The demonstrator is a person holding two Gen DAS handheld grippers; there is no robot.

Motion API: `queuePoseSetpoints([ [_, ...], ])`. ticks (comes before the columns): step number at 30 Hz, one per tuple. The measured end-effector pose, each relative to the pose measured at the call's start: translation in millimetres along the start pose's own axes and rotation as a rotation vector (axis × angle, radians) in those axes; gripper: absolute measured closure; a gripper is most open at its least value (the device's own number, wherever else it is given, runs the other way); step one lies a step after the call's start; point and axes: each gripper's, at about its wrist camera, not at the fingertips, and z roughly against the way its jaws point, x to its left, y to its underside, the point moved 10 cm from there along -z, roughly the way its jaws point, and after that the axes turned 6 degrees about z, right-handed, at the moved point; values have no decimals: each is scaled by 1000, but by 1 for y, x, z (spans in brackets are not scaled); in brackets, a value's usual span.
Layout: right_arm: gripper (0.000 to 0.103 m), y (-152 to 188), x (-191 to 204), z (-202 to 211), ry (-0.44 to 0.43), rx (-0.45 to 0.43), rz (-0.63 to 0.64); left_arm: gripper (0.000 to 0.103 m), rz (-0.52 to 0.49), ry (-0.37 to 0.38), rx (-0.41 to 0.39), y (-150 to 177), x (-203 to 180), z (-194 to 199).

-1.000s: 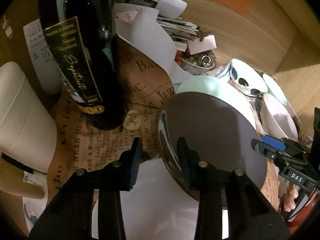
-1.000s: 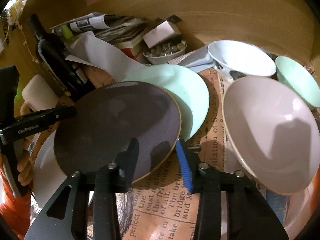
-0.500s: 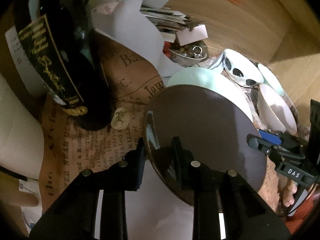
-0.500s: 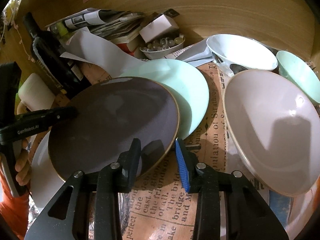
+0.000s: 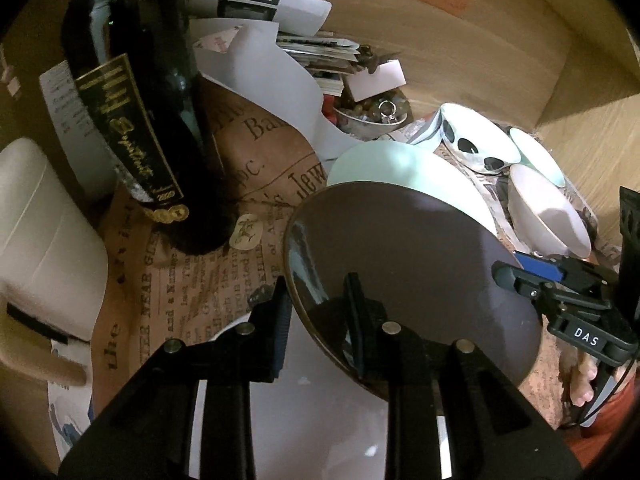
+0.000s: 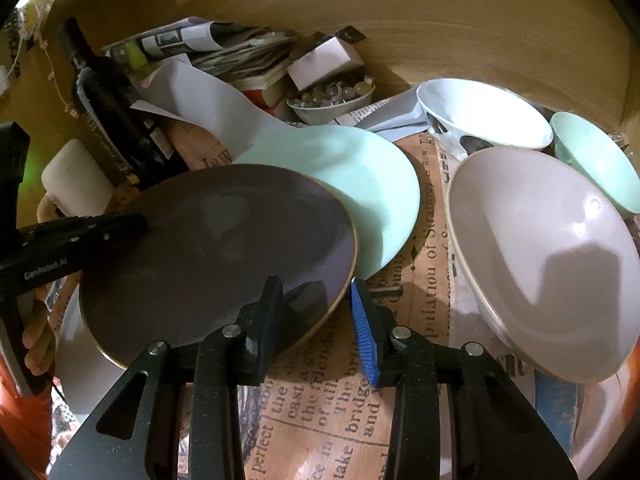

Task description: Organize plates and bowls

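A dark brown plate [image 5: 408,264] [image 6: 216,248] hangs tilted between both grippers. My left gripper [image 5: 316,284] is shut on its near-left rim, one finger on top and one under the edge. On the opposite rim my right gripper [image 6: 315,286] is shut too, its blue pad [image 6: 362,320] beneath the edge. A white plate [image 5: 312,412] lies below the dark one. Behind it, partly covered, rests a mint plate [image 6: 360,176]. To the right stand a pale grey bowl [image 6: 540,248], a white spotted bowl [image 5: 476,144] and a mint bowl [image 6: 596,156].
A dark wine bottle [image 5: 148,112] stands at the left on newsprint paper [image 5: 192,288], beside a white container [image 5: 40,232]. Stacked papers [image 6: 240,56] and a small bowl of trinkets [image 6: 332,100] crowd the back against the wooden wall [image 6: 480,32].
The left gripper's jaws have closed onto the dark plate's rim, and its view has shifted slightly. The right gripper has kept its hold and place.
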Motion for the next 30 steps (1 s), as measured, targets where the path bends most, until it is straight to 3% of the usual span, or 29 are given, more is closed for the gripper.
queuePoseSetpoints([
  [12,72,4,4,32,-5,-66,39,77,19,-1,-65,12,-13,32],
  [30,72,39,-4,95,8,-131,38,77,-8,37,-111,50,-74,70],
])
